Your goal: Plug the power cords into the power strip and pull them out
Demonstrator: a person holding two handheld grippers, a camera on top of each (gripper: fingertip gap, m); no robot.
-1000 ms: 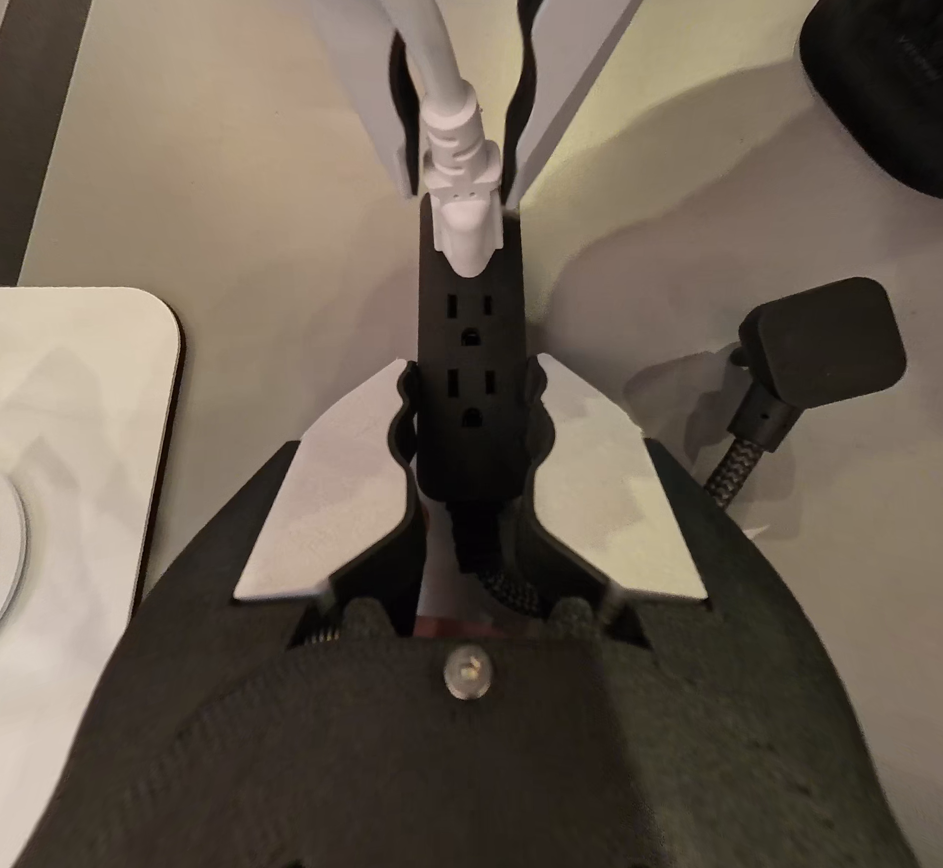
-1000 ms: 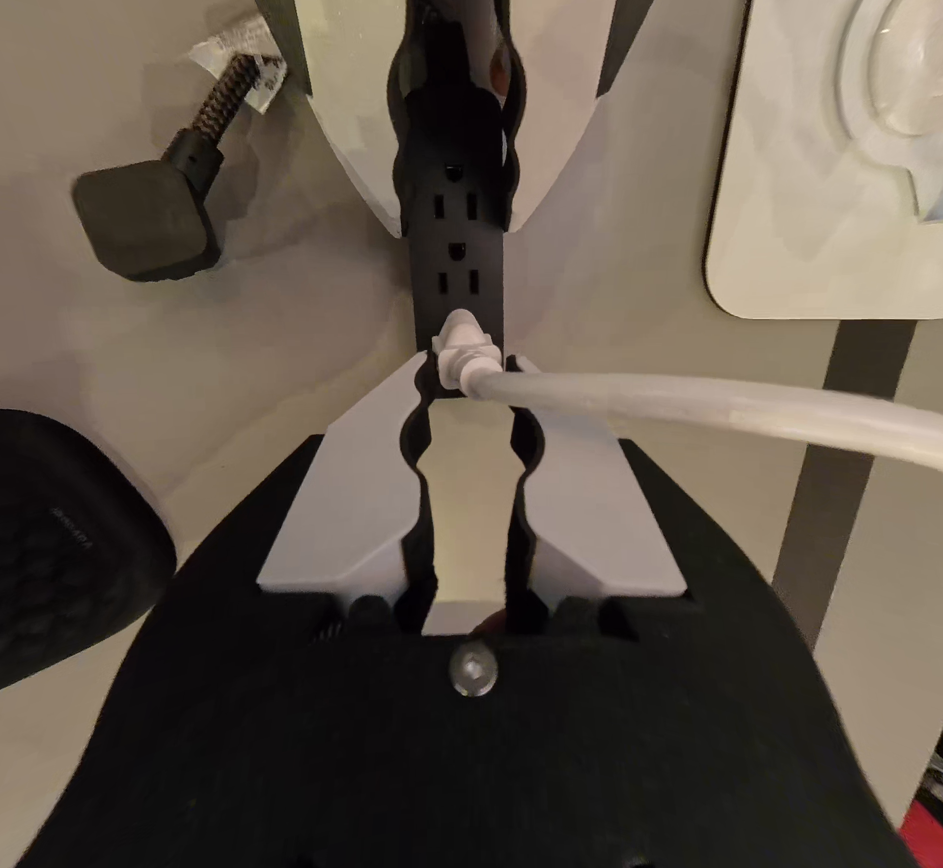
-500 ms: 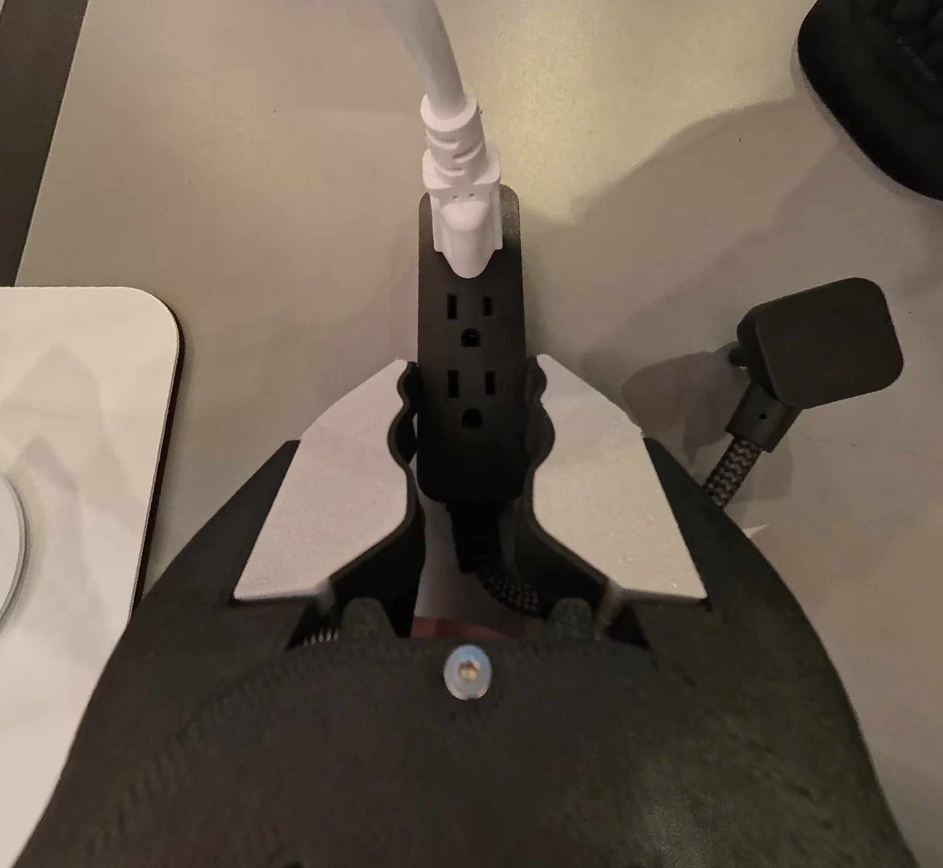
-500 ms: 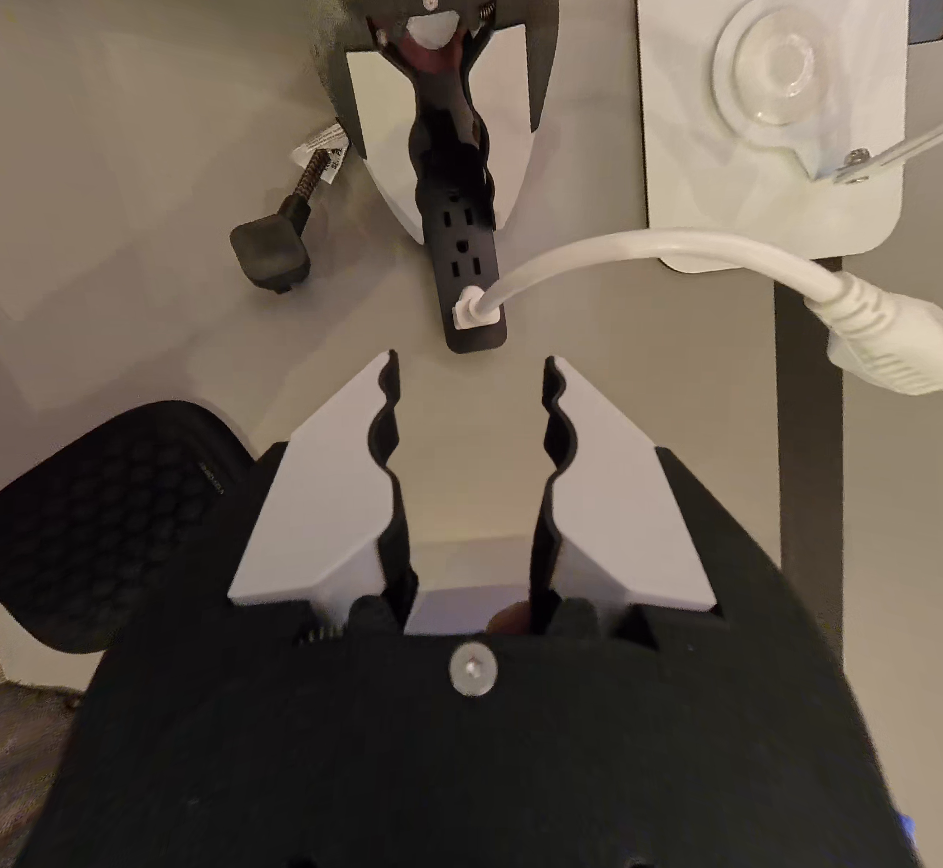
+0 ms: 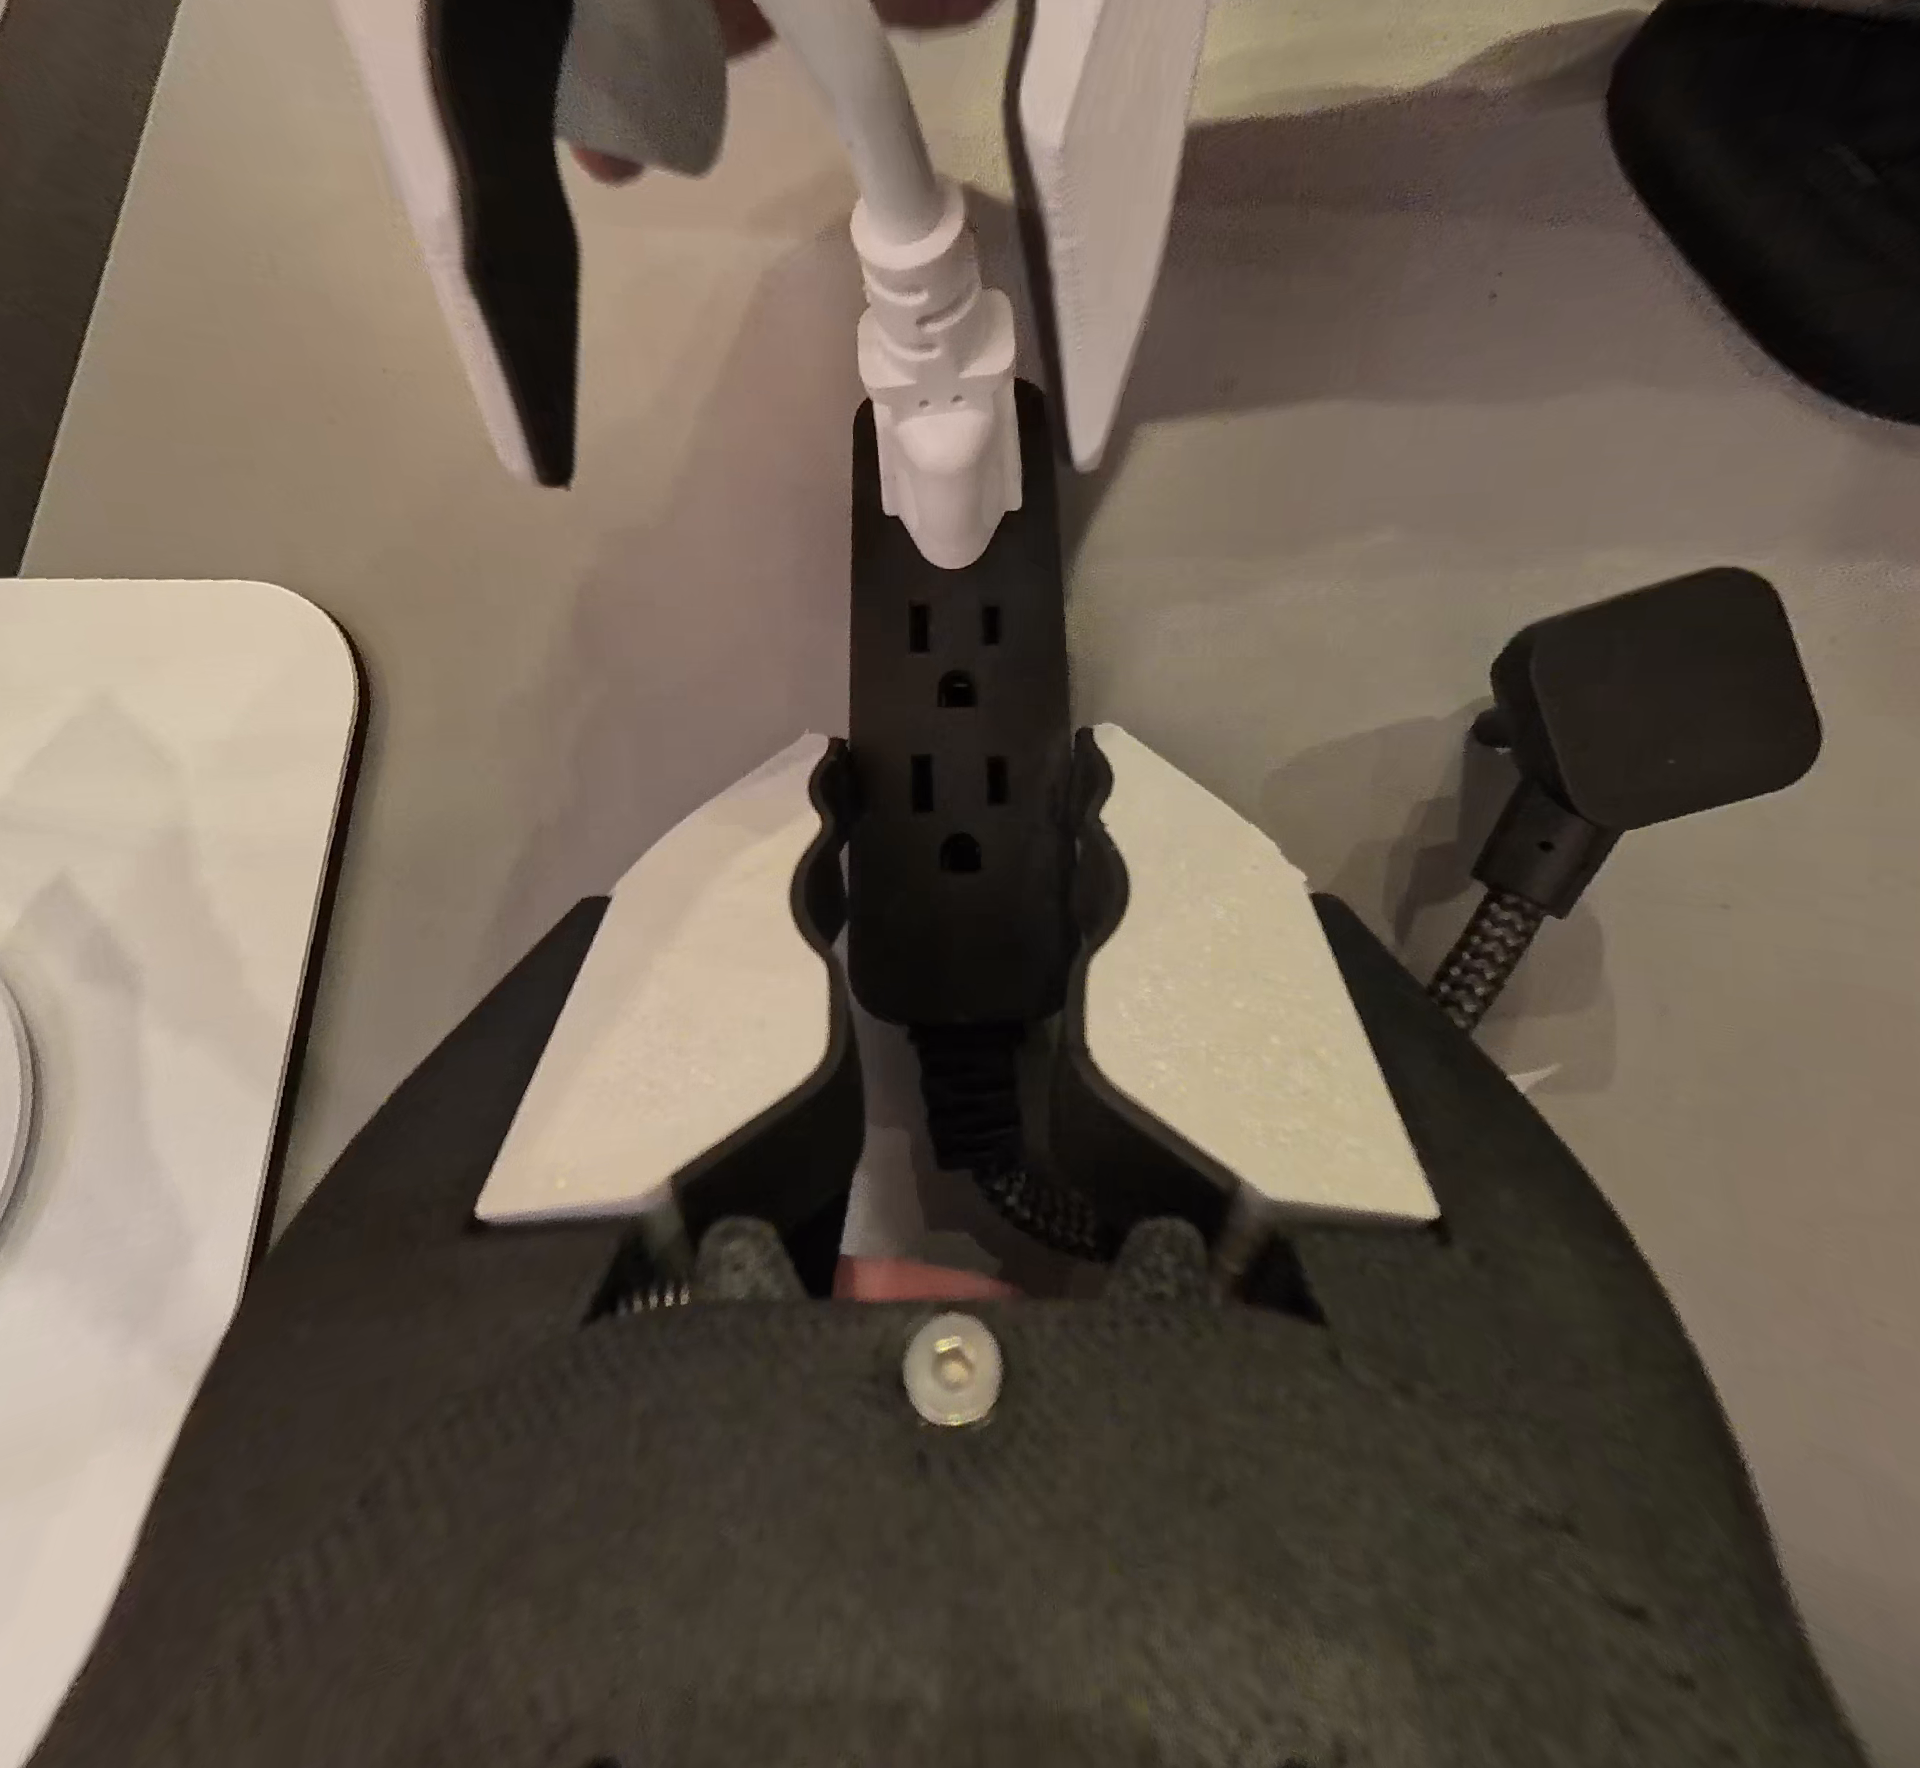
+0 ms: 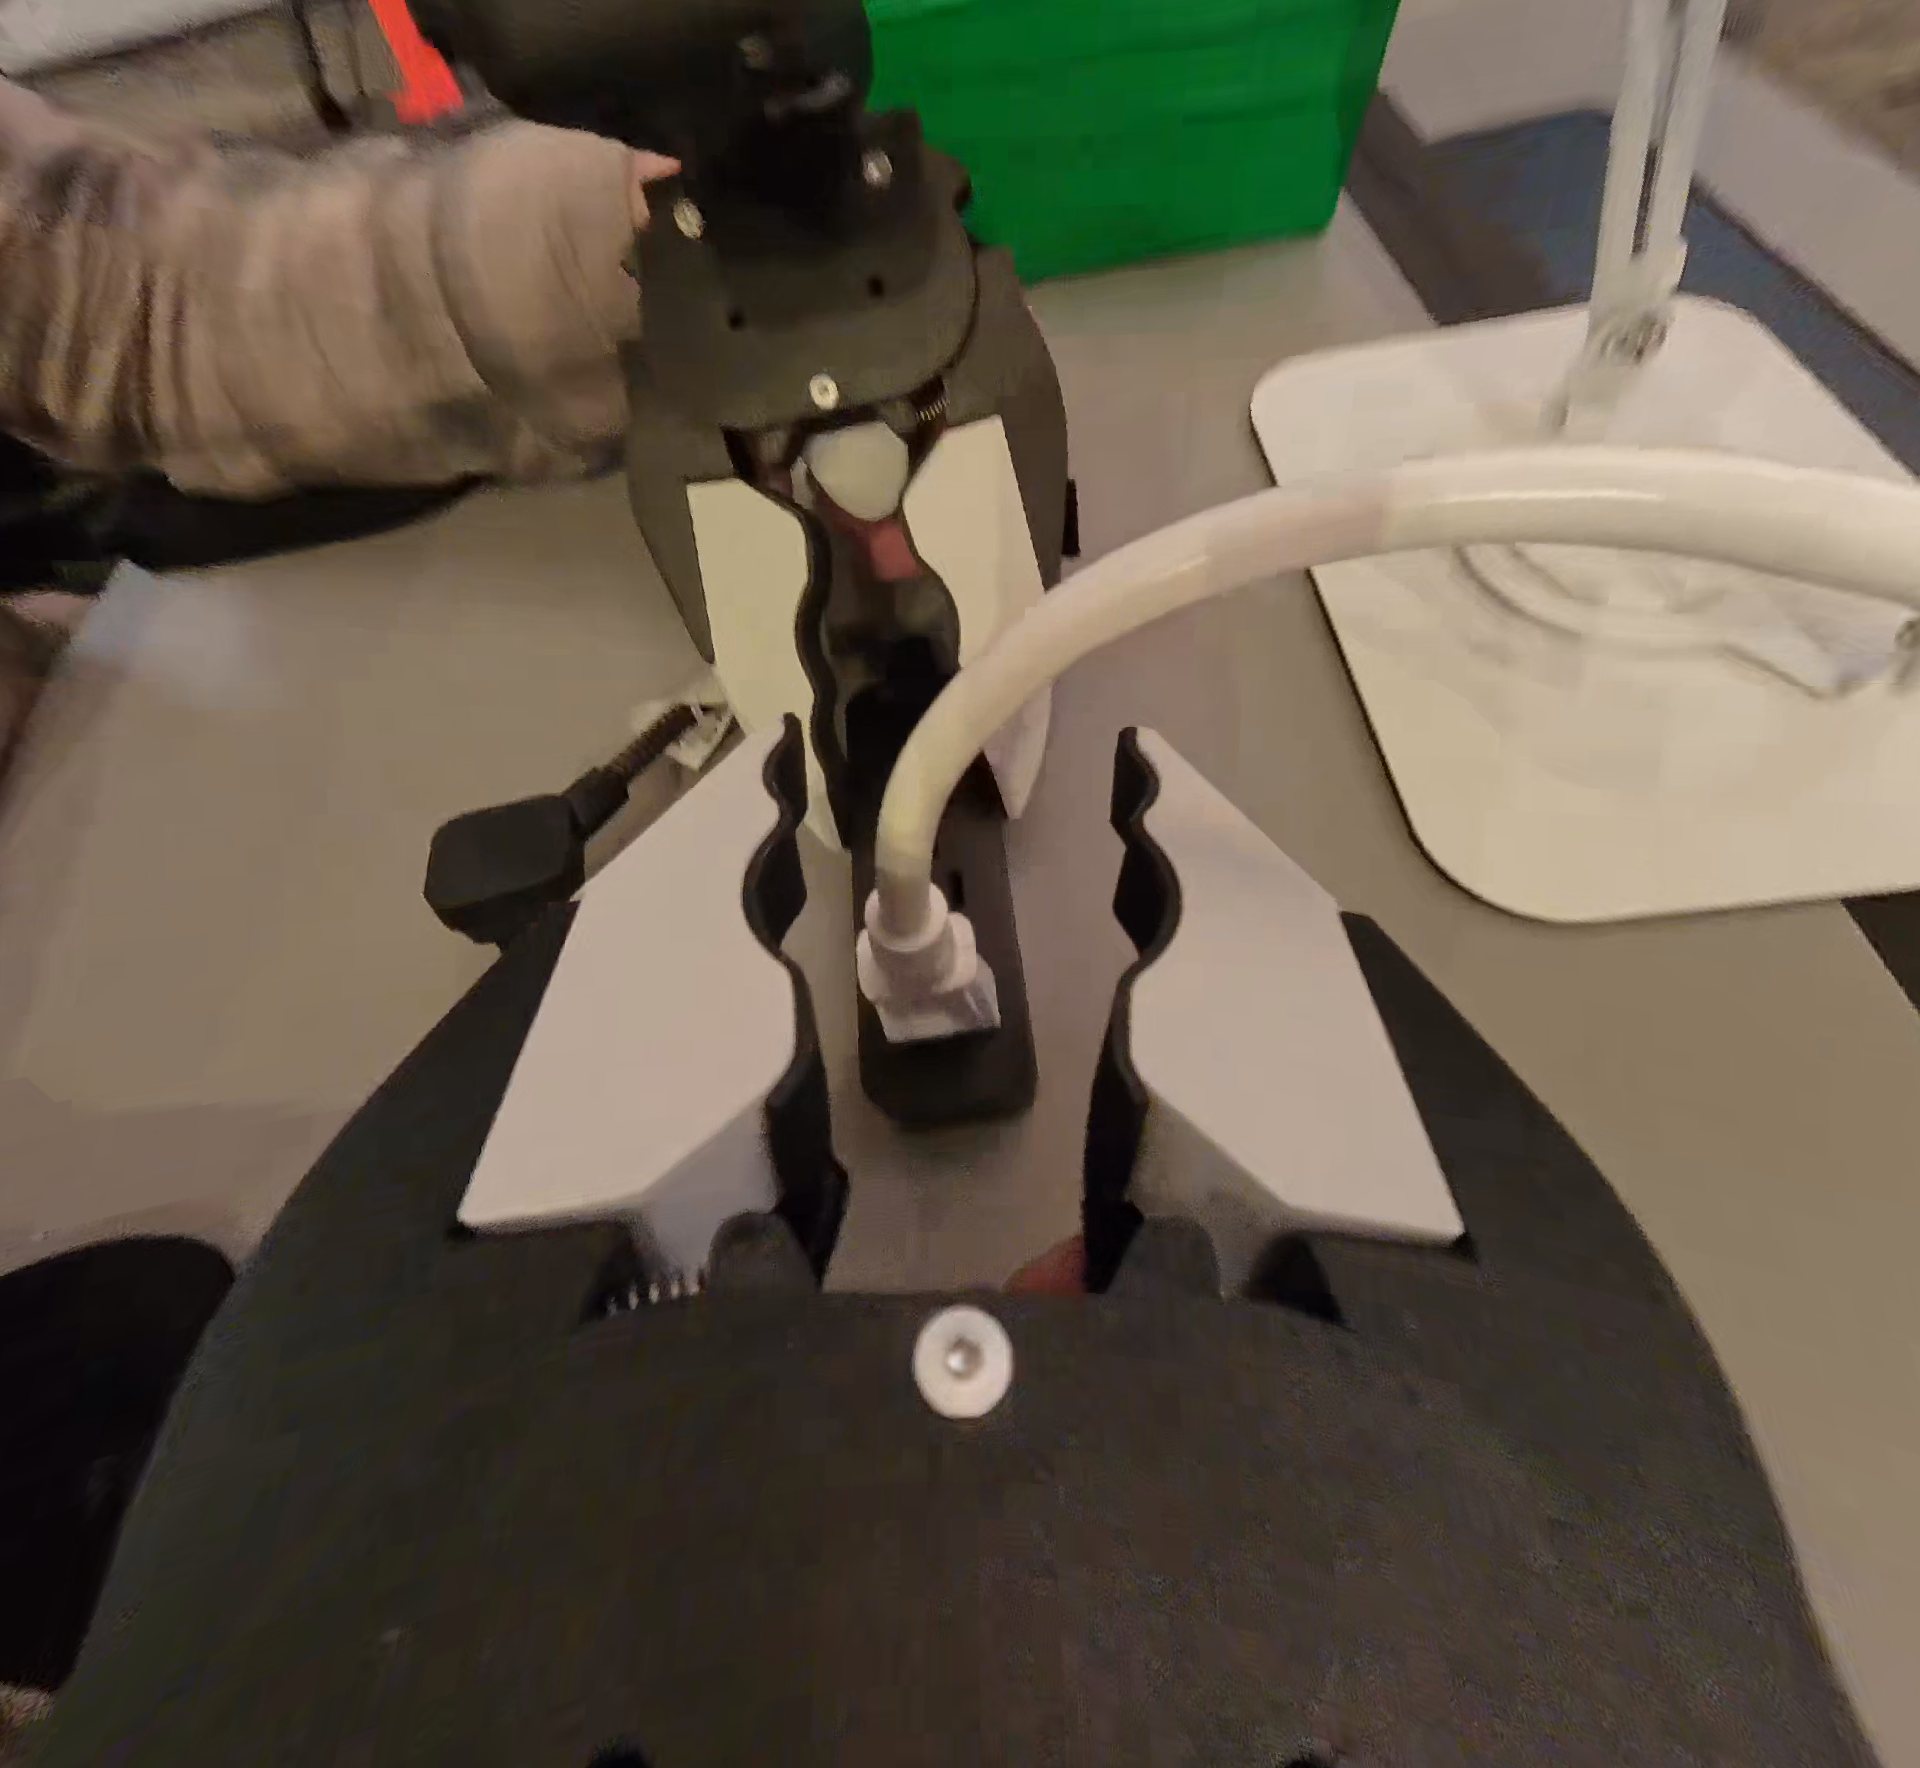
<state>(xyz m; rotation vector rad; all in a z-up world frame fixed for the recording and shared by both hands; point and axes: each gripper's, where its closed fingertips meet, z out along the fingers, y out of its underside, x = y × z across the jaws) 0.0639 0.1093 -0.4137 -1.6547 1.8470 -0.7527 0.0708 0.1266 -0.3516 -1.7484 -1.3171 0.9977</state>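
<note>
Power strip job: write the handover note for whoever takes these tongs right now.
Left tongs: shut on the black three-outlet power strip, pinning its cable end to the grey table.
Right tongs: open, straddling the white plastic plug without touching.
Done: white plug seated in the end outlet; the other two are empty.
Left: close on the white plug, pull it out. The black flat angled plug lies loose beside the strip.

Place: an indoor work area — office or lab, cannot tell which
Surface: plain grey table (image 6: pixel 260 887) with a dark strip along one side
Stand: white flat base plate (image 6: pixel 1558 679) carrying a clear upright arm
Storage: green plastic bin (image 6: pixel 1122 45) at the table's far edge
Background: blurred floor, dark chair-like shape — orange object behind
</note>
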